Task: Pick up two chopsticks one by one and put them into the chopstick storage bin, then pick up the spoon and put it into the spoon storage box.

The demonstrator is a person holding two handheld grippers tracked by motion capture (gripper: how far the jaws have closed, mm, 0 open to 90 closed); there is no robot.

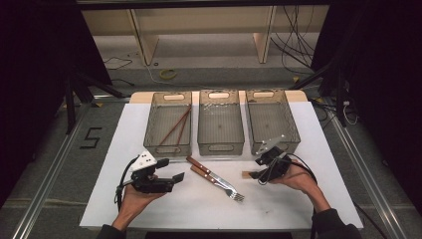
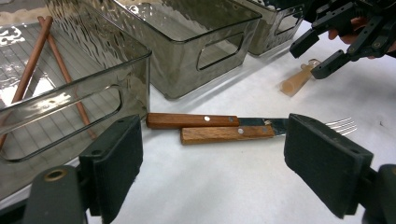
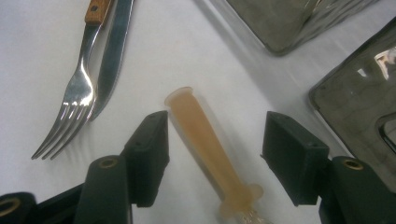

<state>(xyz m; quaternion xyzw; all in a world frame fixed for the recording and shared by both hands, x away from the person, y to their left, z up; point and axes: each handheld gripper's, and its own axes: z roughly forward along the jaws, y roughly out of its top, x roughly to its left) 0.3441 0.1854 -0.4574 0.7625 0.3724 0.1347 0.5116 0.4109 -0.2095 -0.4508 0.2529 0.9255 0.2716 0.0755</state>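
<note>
A beige, translucent handle-like piece [image 3: 201,135] lies on the white table cover, between the jaws of my right gripper [image 3: 215,158]. Those jaws stand apart around it, with a gap on one side. In the high view my right gripper [image 1: 256,168] sits in front of the right bin with the beige piece [image 1: 246,174] at its tips. My left gripper [image 2: 210,163] is open and holds nothing. It points at a wooden-handled fork [image 2: 226,134] and knife [image 2: 191,120] lying side by side. In the high view my left gripper [image 1: 171,169] is left of the cutlery [image 1: 211,177].
Three smoky translucent bins stand in a row at the back: left bin [image 1: 149,134] with brown chopsticks [image 1: 176,124], middle bin [image 1: 221,148], right bin [image 1: 294,134]. The white cover's edge [image 1: 224,226] is near the person. Cables trail from both grippers.
</note>
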